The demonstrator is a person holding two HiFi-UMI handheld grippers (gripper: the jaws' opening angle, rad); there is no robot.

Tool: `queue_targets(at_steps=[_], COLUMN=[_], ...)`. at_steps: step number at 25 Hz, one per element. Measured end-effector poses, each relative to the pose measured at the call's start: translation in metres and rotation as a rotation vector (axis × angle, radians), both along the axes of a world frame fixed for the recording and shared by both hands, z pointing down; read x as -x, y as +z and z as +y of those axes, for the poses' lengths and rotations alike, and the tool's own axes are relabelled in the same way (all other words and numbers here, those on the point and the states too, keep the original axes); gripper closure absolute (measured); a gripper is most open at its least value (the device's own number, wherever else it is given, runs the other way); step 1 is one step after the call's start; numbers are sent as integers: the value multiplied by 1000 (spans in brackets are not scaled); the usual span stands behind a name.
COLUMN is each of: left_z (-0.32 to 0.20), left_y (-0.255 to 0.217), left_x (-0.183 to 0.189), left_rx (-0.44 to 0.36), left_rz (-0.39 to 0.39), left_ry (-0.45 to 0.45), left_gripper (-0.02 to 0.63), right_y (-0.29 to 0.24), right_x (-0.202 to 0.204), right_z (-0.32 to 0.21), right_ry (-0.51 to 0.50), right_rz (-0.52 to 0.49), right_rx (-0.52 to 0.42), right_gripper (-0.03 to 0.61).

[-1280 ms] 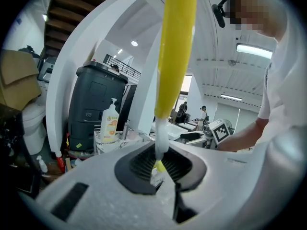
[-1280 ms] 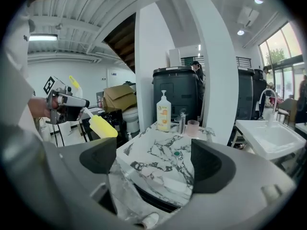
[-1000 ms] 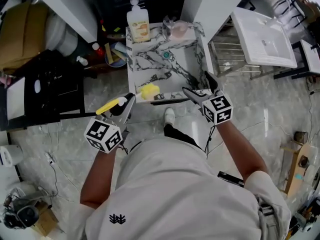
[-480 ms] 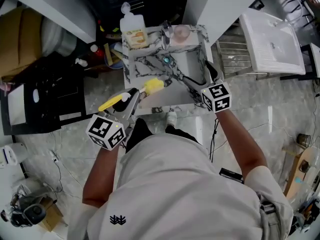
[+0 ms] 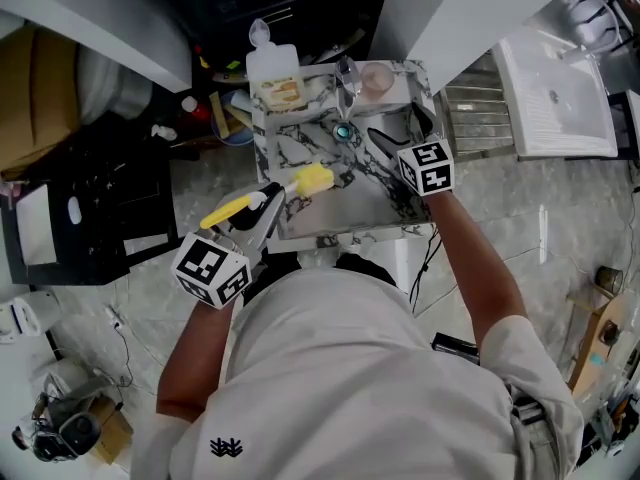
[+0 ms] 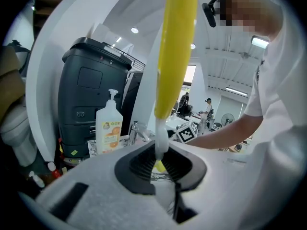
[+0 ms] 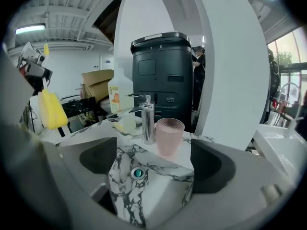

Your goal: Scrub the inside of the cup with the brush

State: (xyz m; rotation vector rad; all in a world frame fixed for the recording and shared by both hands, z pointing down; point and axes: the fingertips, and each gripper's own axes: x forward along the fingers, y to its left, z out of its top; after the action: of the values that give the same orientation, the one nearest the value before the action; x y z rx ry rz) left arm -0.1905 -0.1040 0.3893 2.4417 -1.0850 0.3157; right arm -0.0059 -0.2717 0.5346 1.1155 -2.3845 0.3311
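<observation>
You're standing over a white, black-veined marble sink (image 5: 345,236) on a grey tiled floor. A clear soap pump bottle (image 5: 276,78), a chrome tap (image 5: 347,78) and the pink ribbed plastic cup (image 5: 378,78) are sitting along its back ledge. The cup is standing upright just right of the tap, apart from both grippers, so no scrubbing is happening yet.

Your left gripper (image 5: 268,203) is clamping the yellow-handled brush (image 5: 310,180). Its jaws are closed on the thin white neck, w/ the yellow head hanging over the basin's left side. Your right gripper (image 5: 395,133) is gaping wide w/ nothing between the jaws. It's pointing across the basin at the cup, approx. centred on it, w/ the teal drain plug (image 7: 138,173) below.

Step in hand, I'd say, is taking the cup. Going in, you should be:
- keeping the jaws level and closing on the cup's mid wall, not the rim. It's prob. light and the ribs may be slipping otherwise.
- clearing the tap on the left, since the cup is standing close beside it.
- bringing the cup over the basin and tilting its mouth toward the brush head before feeding the head in.
</observation>
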Motion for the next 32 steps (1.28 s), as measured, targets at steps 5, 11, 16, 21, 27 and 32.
queue_targets(at_steps=[5,11,16,21,27,32], left_z=[-8,-10,-8,-5,-1,0], left_y=[3,3,5,7,9,14], left_x=[9,16,23,29,33,33], left_rx=[10,14,28,36,46,57], left_rz=[-2,-11,-19,-27,-36,-47], left_ry=[3,2,-10,-25,-39,-41], left_gripper=[578,579,578,580,578,578], right_y=[20,38,50,57,60,65], right_x=[9,16,22,32,34,37], right_z=[-34,-68,-87,-102,-111,-114], right_ry=[9,28,32,22,-1,-44], right_rz=[25,23,35,47,42,50], right_rx=[11,21,26,21,8,3], right_gripper=[81,81,81,85,93,168])
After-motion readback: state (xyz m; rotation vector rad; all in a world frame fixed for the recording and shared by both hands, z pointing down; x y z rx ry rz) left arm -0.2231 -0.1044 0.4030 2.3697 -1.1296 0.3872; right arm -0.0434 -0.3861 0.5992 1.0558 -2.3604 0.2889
